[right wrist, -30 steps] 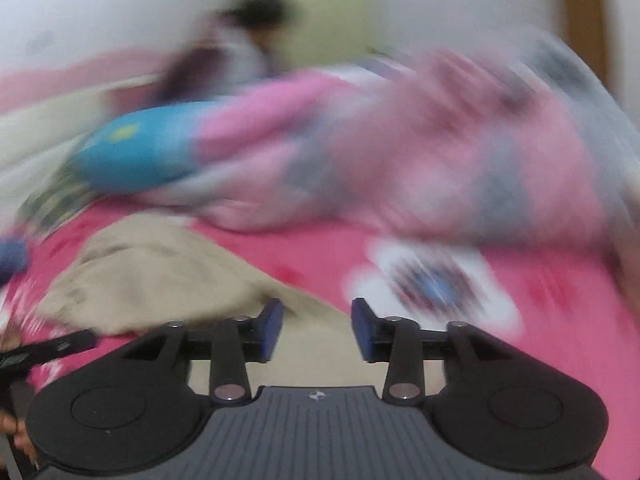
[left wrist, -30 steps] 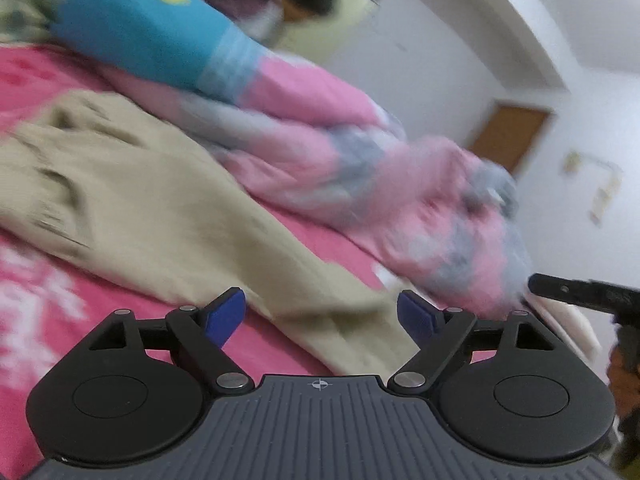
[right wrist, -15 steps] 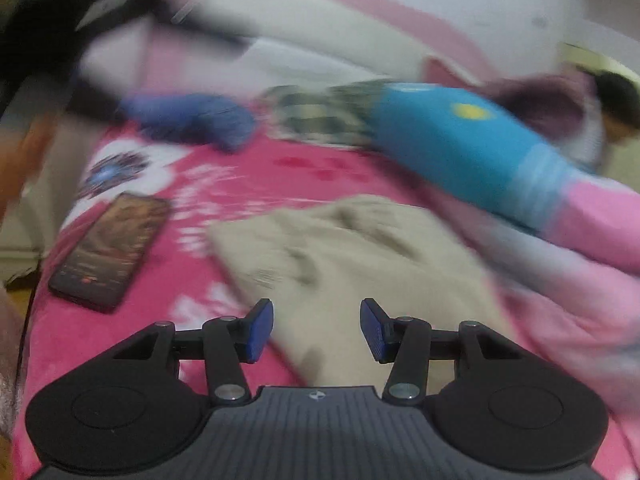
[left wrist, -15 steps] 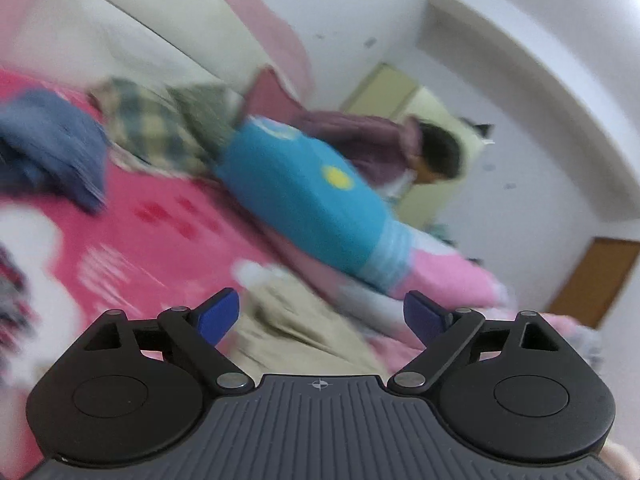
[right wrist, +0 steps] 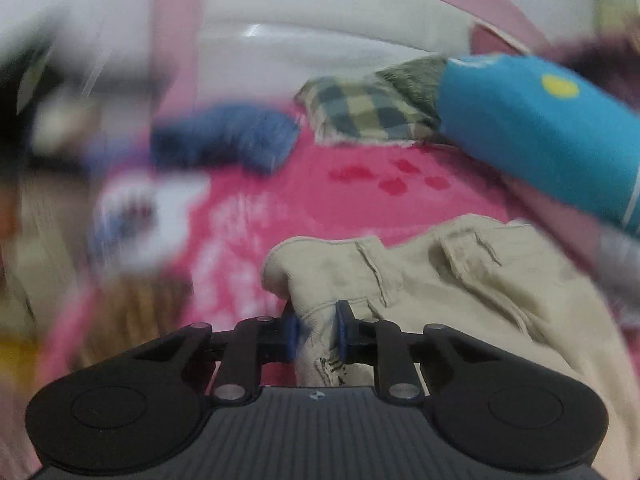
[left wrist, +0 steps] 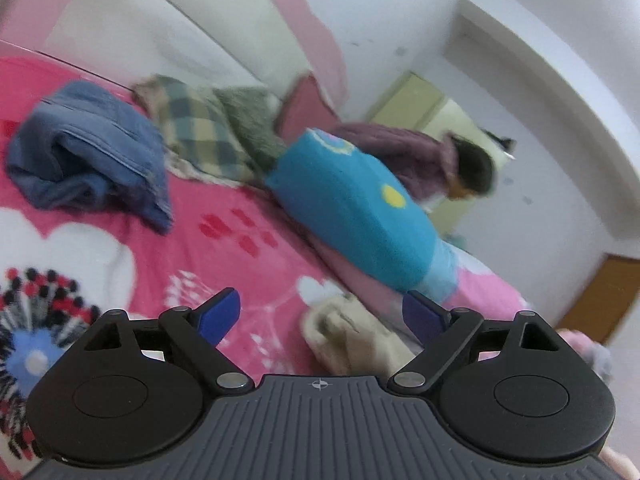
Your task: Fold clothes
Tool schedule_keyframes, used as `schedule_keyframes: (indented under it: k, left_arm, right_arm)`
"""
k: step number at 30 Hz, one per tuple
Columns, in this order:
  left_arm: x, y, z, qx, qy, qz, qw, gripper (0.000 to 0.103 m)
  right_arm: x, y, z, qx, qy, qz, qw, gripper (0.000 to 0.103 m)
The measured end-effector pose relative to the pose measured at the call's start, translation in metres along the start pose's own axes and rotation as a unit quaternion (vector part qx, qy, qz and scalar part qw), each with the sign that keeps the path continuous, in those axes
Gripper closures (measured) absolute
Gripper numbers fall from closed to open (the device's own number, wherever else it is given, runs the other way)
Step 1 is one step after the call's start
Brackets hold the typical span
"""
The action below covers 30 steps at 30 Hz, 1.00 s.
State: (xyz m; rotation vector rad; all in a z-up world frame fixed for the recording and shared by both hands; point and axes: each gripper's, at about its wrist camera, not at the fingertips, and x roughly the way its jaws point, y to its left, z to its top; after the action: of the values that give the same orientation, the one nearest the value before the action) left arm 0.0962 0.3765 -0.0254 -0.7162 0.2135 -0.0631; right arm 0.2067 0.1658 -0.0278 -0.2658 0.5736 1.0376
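Observation:
Beige trousers point(right wrist: 460, 280) lie on the pink bedspread point(right wrist: 320, 200). My right gripper point(right wrist: 317, 334) is shut on the waistband corner of the trousers, with cloth bunched between its blue pads. In the left wrist view the same beige trousers point(left wrist: 352, 340) show as a crumpled end between the fingers. My left gripper point(left wrist: 324, 312) is open and hovers over the bed, holding nothing.
A bundle of blue jeans point(left wrist: 88, 152) and a plaid cloth point(left wrist: 200, 132) lie near the headboard point(left wrist: 140, 40). A blue pillow point(left wrist: 356, 208) rests on a pink quilt. A person point(left wrist: 460, 164) sits behind it.
Both views swung left toward the headboard. My right gripper came down on the trousers' waistband and shut on it. My left gripper stayed open.

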Motion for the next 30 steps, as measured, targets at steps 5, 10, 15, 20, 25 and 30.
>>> schedule_keyframes:
  k: [5,10,15,20,25,30]
  left_arm:
    - [0.004,0.003,-0.009,0.008,0.045,-0.035,0.9983,0.014]
    - [0.005,0.003,-0.010,0.018,0.040,-0.016,0.9989,0.014]
    - [0.006,-0.003,-0.012,0.039,0.030,-0.004,0.9988,0.015]
    - [0.005,-0.010,-0.013,0.053,0.018,-0.001,0.9984,0.015]
    - [0.009,-0.024,-0.015,0.046,0.015,-0.032,0.9983,0.015]
    - [0.024,-0.050,-0.027,0.063,0.031,-0.045,0.9965,0.015]
  right_arm:
    - [0.018,-0.032,0.055,0.115,-0.015,0.069,0.991,0.088]
    - [0.080,-0.023,0.054,0.158,0.057,0.087,0.982,0.085]
    - [0.104,-0.029,0.038,0.241,0.104,0.127,0.957,0.062]
    - [0.022,-0.075,0.048,0.343,-0.002,0.211,0.916,0.054]
    - [-0.073,-0.101,0.030,0.276,-0.013,0.054,0.960,0.054]
    - [-0.093,-0.100,-0.051,0.260,0.116,-0.036,0.958,0.066]
